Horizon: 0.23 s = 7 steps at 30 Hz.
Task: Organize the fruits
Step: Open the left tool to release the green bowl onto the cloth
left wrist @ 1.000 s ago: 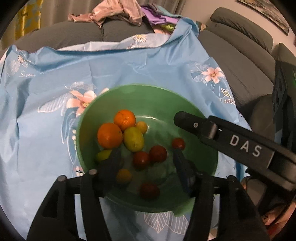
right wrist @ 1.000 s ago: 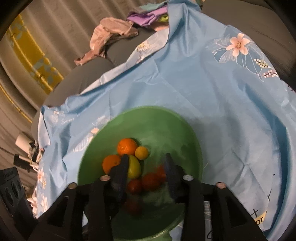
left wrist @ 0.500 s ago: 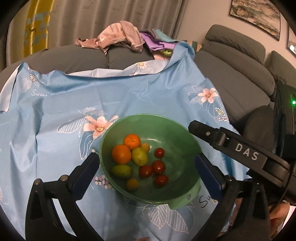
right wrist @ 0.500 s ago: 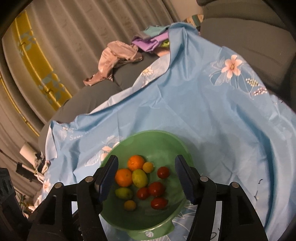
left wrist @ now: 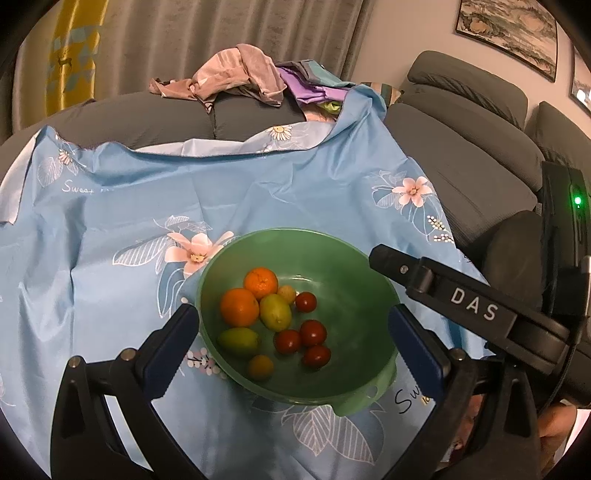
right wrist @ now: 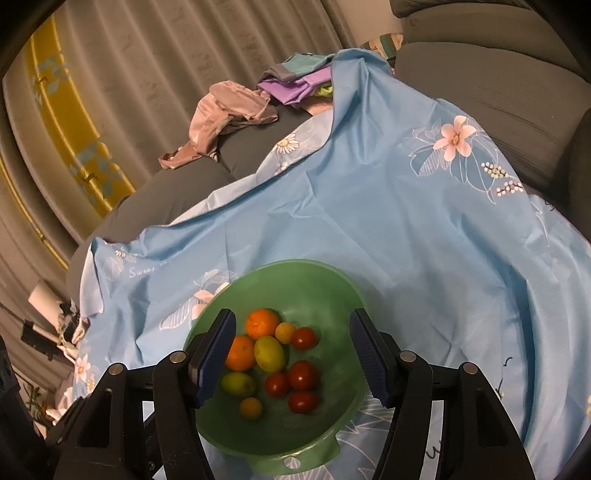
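Both grippers have pulled back and up from the bowl since a second ago, when their fingers were hanging low among the fruit; the left gripper [left wrist: 291, 332] is now standing with its blue-padded fingers spread wide to either side of the green bowl [left wrist: 332, 254], holding nothing, and the right gripper [right wrist: 291, 354] is likewise hanging open and empty above the bowl's near half. Between the fingers the fruit is lying loose on the bowl's floor: two oranges [left wrist: 240, 307] touching each other at the far left, a yellow-green lemon [left wrist: 275, 312] pressed against them, a second green one [left wrist: 238, 339] nearer the rim, a small yellow fruit [left wrist: 287, 294] behind the lemon, a small orange one [left wrist: 260, 366] closest to the camera, and four red tomatoes [left wrist: 312, 332] (three clustered together, one apart toward the back). The bowl is sitting on a light blue cloth [left wrist: 147, 206] printed with pink flowers, which is draping in folds over a grey sofa [left wrist: 461, 147]. A heap of clothes [left wrist: 240, 79] in pink and purple is lying on the sofa's back cushions, with grey curtains [left wrist: 221, 37] behind and a framed picture [left wrist: 506, 33] on the wall at the right. In the left wrist view the right gripper's black body, lettered DAS, is crossing the bowl's right edge.
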Motion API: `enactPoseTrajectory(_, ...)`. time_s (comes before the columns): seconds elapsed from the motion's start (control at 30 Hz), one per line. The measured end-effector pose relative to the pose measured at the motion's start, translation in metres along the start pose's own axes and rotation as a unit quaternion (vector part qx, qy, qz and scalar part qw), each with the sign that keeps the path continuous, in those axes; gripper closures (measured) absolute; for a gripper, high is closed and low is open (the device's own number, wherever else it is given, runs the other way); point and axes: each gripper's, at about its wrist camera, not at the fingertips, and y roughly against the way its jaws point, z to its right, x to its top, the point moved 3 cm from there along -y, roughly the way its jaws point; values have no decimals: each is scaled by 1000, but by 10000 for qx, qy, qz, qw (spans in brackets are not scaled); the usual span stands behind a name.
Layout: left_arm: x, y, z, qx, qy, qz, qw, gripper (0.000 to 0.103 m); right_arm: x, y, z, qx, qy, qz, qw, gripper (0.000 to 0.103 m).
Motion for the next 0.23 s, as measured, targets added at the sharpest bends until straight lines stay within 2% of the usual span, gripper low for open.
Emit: enactPoseTrajectory(0.23,0,3,-1,35,-11,-12,10000,1,0,0,0,20,14,2,10000,38)
